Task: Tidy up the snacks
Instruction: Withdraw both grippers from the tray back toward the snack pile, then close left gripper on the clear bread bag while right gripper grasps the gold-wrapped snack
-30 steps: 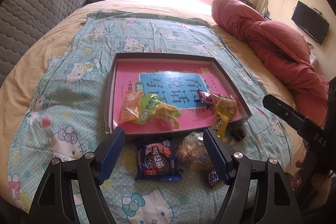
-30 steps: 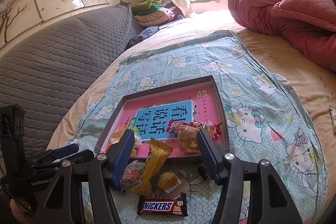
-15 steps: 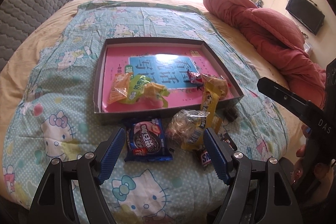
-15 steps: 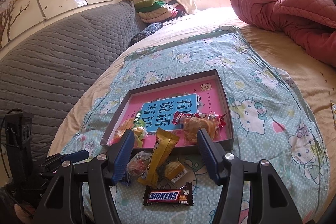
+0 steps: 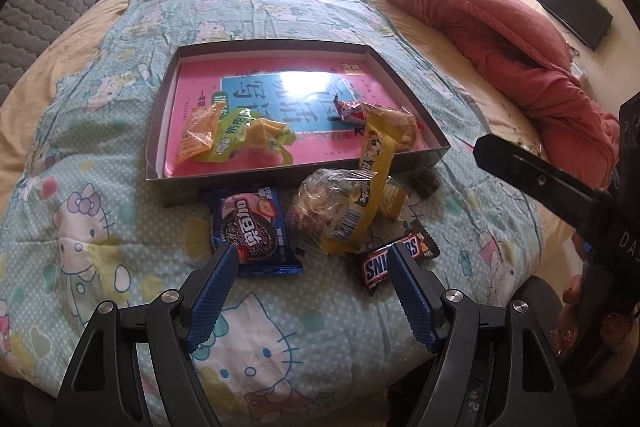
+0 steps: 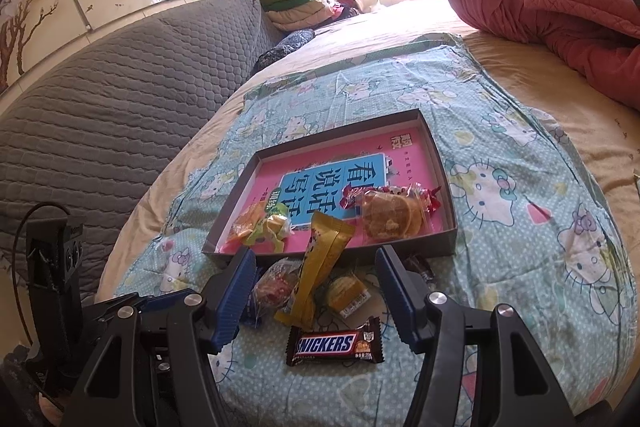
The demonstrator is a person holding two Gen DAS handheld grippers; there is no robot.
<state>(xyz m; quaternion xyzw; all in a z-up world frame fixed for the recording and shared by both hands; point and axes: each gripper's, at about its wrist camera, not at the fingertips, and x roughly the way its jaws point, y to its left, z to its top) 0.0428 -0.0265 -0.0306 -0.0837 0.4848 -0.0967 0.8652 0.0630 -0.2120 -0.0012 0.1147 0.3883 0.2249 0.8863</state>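
**Snacks: both grippers pulling back over the loose pile**

Snacks are lying in two groups right now. Inside the shallow grey cardboard tray with the pink printed liner [image 5: 154,131], an orange sachet [image 5: 198,135], a crinkled green-and-yellow packet [image 5: 248,141], a red-wrapped sweet [image 5: 352,111] and a clear-bagged pastry [image 6: 390,217] are already sitting. Just outside its near wall, on the pale blue cartoon-cat bedsheet [image 5: 260,339], the rest are waiting: a dark blue Oreo pack [image 5: 250,231], a clear bag of mixed sweets [image 5: 324,203], a long yellow wrapper [image 6: 320,263] leaning up against the tray wall, a small yellow-labelled cake [image 6: 346,293], a dark brown chocolate piece [image 5: 426,183] and a brown Snickers bar [image 6: 336,343].

The left gripper [image 5: 314,259] is spread wide and carrying nothing, and over the last second it has been backing off and tilting down, so the whole pile is coming into view beneath it. The right gripper [image 6: 316,277] is likewise gaping and empty, drifting back until the Snickers lies between its tips. That looks like lining up the next pick, probably one pack per hand; six items are still outside the tray.
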